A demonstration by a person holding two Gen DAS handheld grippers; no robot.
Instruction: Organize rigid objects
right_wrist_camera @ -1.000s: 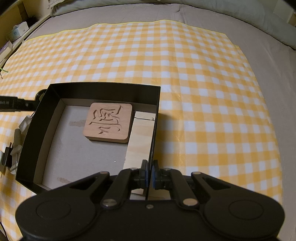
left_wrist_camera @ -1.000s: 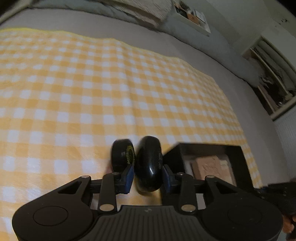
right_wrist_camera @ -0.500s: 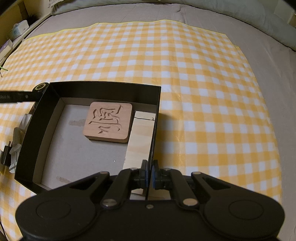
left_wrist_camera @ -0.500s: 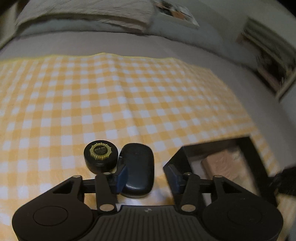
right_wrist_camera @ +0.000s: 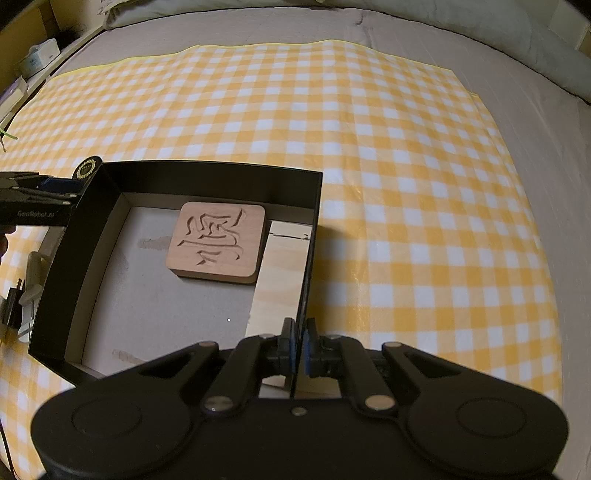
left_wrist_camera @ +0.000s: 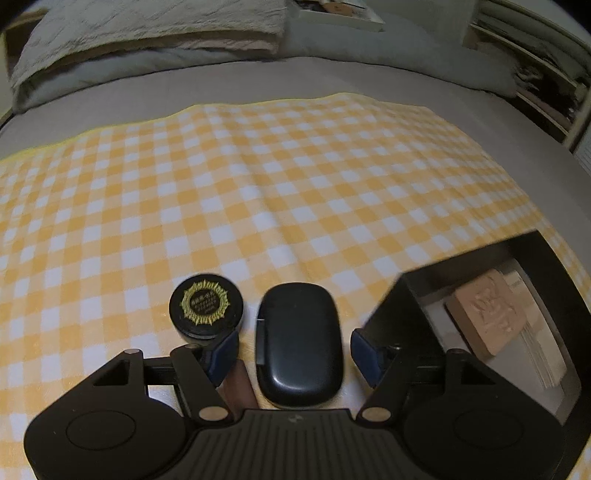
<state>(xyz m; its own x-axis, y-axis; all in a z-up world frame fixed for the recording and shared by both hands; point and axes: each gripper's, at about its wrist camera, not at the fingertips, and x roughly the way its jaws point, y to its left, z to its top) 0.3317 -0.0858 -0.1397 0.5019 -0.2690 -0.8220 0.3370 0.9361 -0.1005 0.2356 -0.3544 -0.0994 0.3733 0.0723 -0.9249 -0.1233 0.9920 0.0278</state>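
Note:
A black oval case (left_wrist_camera: pixel 298 343) lies flat on the checked cloth between the open fingers of my left gripper (left_wrist_camera: pixel 293 345), untouched by either pad. A round black tin with a gold seal (left_wrist_camera: pixel 206 310) stands just left of it, by the left fingertip; it also shows in the right wrist view (right_wrist_camera: pixel 87 169). My right gripper (right_wrist_camera: pixel 300 345) is shut on the right wall of the black box (right_wrist_camera: pixel 309 258). In the box lies a carved wooden block (right_wrist_camera: pixel 218 243), also seen in the left wrist view (left_wrist_camera: pixel 487 317), on a pale wooden board (right_wrist_camera: pixel 282 273).
The yellow checked cloth (right_wrist_camera: pixel 406 184) covers a grey bed. Pillows (left_wrist_camera: pixel 147 29) lie at the far end, shelves (left_wrist_camera: pixel 535 66) at the right. A brown object (left_wrist_camera: pixel 238 384) lies under my left finger. Small white and black items (right_wrist_camera: pixel 22 295) lie left of the box.
My left gripper has opened and let go of the black case, which now lies flat on the cloth. The left view has tilted level. The right gripper has held still.

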